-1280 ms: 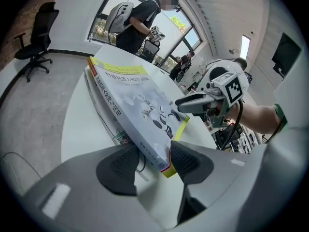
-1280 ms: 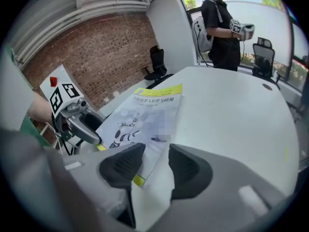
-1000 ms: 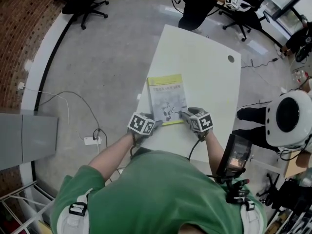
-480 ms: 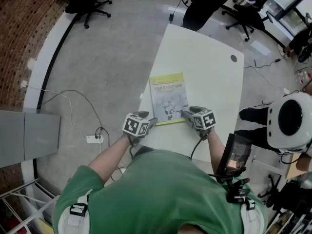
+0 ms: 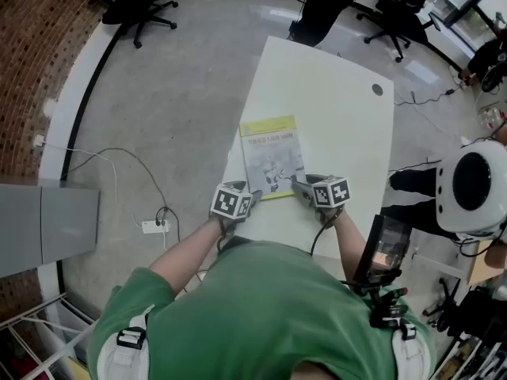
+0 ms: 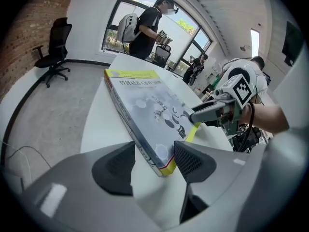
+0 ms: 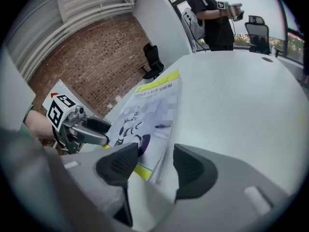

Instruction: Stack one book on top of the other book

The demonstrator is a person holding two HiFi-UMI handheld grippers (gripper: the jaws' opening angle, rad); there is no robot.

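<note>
Cannot read the title print on the book point(image 5: 272, 155) in the head view: too small. Cannot tell there whether a second book lies beneath. Near edge of the table point(image 5: 333, 109) hidden under the green shirt point(image 5: 261, 307). Standing person point(image 5: 321, 6) cut off by the top edge.

The white, round-cornered table point(image 5: 341, 125), with a small dark round cable hole point(image 5: 376, 89) near its far right corner, bears a flat grey-covered paperback book point(image 5: 272, 155), yellow-banded, along its near left edge.
</note>
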